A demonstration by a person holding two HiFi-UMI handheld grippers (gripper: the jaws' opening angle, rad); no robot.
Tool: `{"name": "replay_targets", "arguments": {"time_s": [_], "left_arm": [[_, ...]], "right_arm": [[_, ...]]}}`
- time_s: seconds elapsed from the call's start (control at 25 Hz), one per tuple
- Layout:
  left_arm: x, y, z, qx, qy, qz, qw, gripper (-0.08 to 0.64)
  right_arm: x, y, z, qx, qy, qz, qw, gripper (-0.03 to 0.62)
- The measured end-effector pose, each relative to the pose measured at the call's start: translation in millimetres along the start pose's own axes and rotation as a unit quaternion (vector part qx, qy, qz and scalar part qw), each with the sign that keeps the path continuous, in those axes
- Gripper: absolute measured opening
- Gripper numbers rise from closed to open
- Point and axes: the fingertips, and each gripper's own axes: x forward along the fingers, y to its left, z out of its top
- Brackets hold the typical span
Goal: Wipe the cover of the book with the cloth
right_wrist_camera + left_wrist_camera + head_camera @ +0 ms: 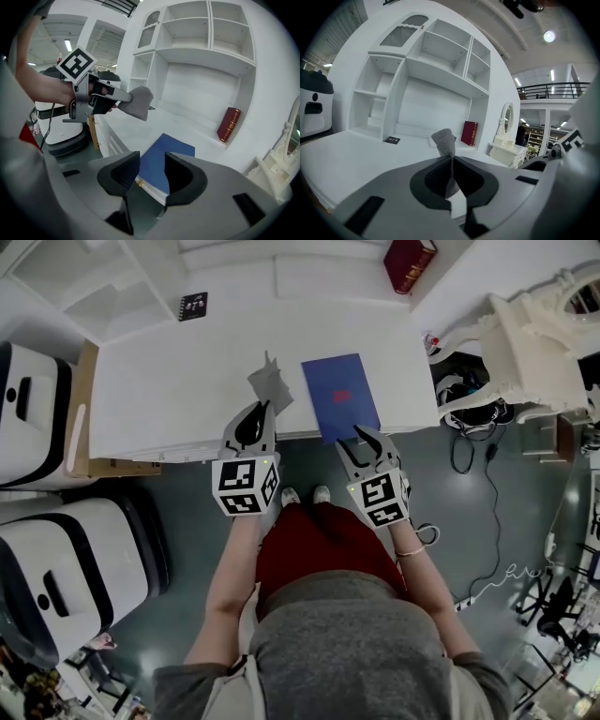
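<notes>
A blue book lies flat on the white table, its near end reaching the front edge. My left gripper is shut on a grey cloth, which stands up from the jaws just left of the book. In the left gripper view the cloth is pinched between the pads of that gripper. My right gripper stands open at the book's near edge. In the right gripper view the blue book shows beyond the parted jaws of the right gripper, and the cloth hangs to the left.
A red book stands at the table's back right corner, and a small black notebook lies at the back left. White machines stand left of the table. White ornate furniture and floor cables are to the right.
</notes>
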Motion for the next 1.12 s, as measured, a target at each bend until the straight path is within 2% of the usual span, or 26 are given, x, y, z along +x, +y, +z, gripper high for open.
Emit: {"name": "replay_targets", "arguments": {"time_s": [0.28, 0.68, 0.96, 1.12], "left_arm": [[8, -5, -7, 0.004, 0.011, -0.001, 0.9999, 0.025], [11, -4, -17, -0.002, 0.019, 0.014, 0.9997, 0.025], [5, 4, -24, -0.01, 0.021, 0.031, 0.9992, 0.025], [1, 9, -28, -0.017, 0.02, 0.043, 0.9987, 0.025]], "right_arm": [[10, 6, -17, -0.099, 0.024, 0.021, 0.995, 0.166], [36, 27, -40, -0.232, 0.054, 0.058, 0.969, 0.186], [55, 34, -52, -0.27, 0.066, 0.079, 0.957, 0.186], [60, 36, -55, -0.302, 0.07, 0.092, 0.946, 0.186]]}}
